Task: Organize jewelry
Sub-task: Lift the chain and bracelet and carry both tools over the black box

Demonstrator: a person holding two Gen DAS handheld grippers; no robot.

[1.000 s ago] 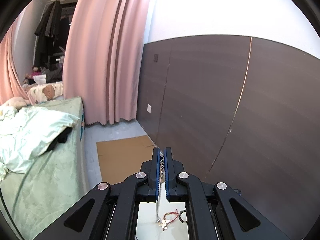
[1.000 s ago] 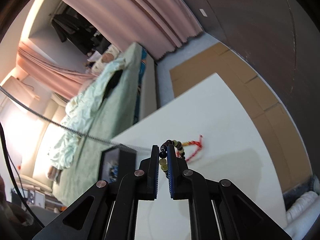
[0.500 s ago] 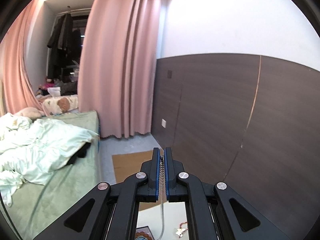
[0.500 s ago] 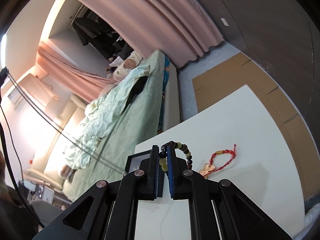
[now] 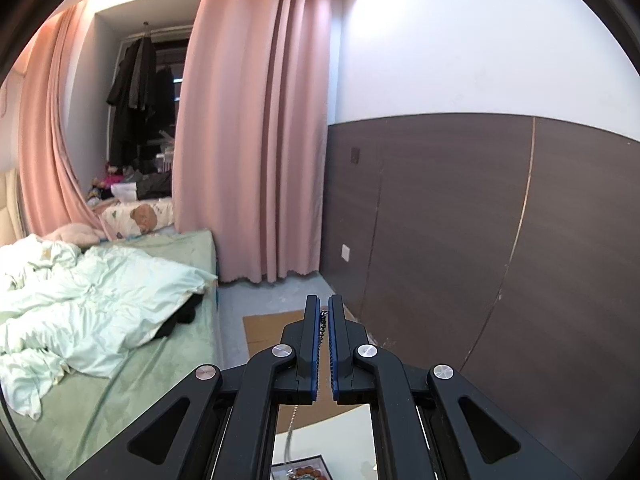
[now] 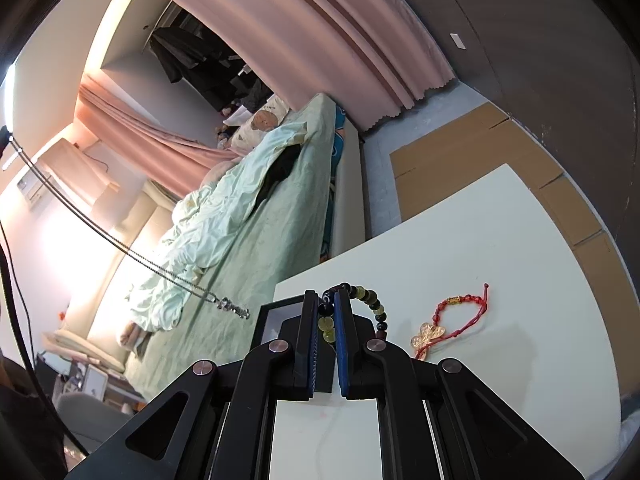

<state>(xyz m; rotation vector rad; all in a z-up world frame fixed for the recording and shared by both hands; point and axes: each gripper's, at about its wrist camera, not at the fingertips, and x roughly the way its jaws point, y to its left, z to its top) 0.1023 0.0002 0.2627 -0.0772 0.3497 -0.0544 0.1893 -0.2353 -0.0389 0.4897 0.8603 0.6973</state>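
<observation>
While both hands hold their tools above the white bench (image 6: 500, 248), each gripper carries one piece of jewelry. The left gripper (image 5: 324, 312) has its two black, blue-padded fingers (image 5: 310, 332) pressed together on one thin silver chain necklace (image 5: 322, 322), which shows as dark links in the narrow slit between the pads and then drops below them as a pale strand toward the bench. From the right wrist view the same chain runs slanting across the left of the picture, above and beside the bench, and ends in one small silvery crystal pendant (image 6: 234, 309) hanging in the air just off the bench's near left corner.

The right gripper (image 6: 325, 304) has its two fingers (image 6: 310, 320) clamped on one beaded bracelet of dark, yellow and olive round beads (image 6: 362, 293); its loop curves out over the right finger, above the bench.

One red cord bracelet with small gold beads and a pale amber butterfly charm (image 6: 452, 316) lies flat on the bench, to the right of the right gripper and apart from it. One black-framed open jewelry box (image 6: 276, 312) sits at the bench's left edge, partly hidden behind the right gripper; in the left wrist view reddish-brown beads lie inside it.

Beyond the bench stand one green-sheeted bed with a rumpled pale quilt (image 6: 256, 208) and pink curtains (image 5: 256, 140).
</observation>
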